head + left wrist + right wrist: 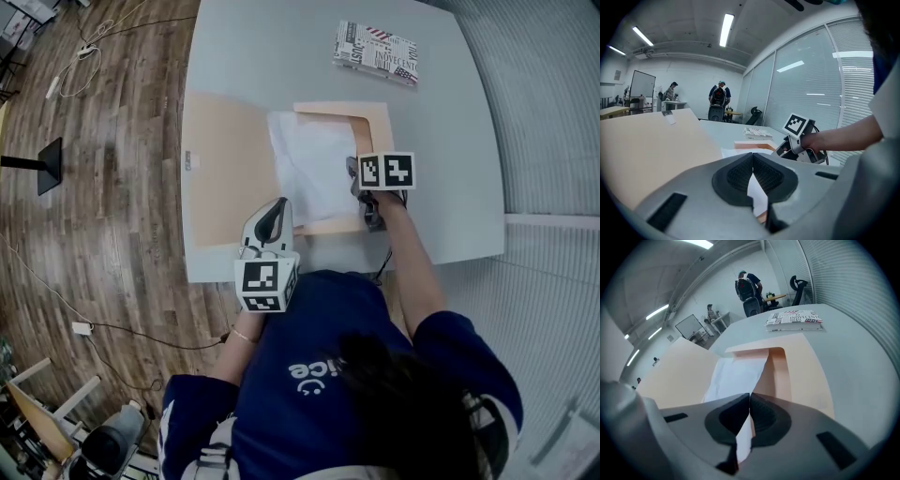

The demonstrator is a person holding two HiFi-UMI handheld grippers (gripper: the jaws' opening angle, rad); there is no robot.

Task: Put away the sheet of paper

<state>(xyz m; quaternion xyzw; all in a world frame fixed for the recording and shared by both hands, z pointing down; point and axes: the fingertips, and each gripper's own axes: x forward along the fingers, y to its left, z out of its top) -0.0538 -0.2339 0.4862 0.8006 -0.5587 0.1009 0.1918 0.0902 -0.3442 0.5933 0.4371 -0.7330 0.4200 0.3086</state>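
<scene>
Head view: right gripper (358, 183) angled steeply down, fingers pinching paper (314, 159).

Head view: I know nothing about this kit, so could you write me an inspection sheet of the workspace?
Surface: grey table.
Job's things: sheet of paper lies on an open tan folder.
Clutter: printed book near the far edge.
Grippers: left gripper and right gripper, jaws shut, each apparently on an edge of the sheet.
Cables: white cable and dark cable on the floor.
Surroundings: wooden floor; blinds; people at the back.
</scene>
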